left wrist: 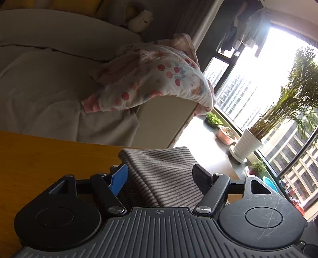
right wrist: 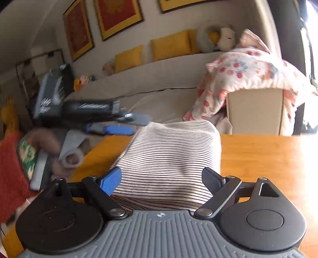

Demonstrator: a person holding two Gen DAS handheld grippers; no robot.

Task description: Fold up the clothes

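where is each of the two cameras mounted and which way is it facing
Left wrist: sits on the left gripper, looking along its spread fingers over the striped garment and wooden table toward a sofa and bright window; only its own gripper shows.
Right wrist: sits on the right gripper, facing the sofa's yellow cushions and framed pictures; its own gripper shows, and the blurred left one beyond.
Shared: garment, table, sofa, floral blanket.
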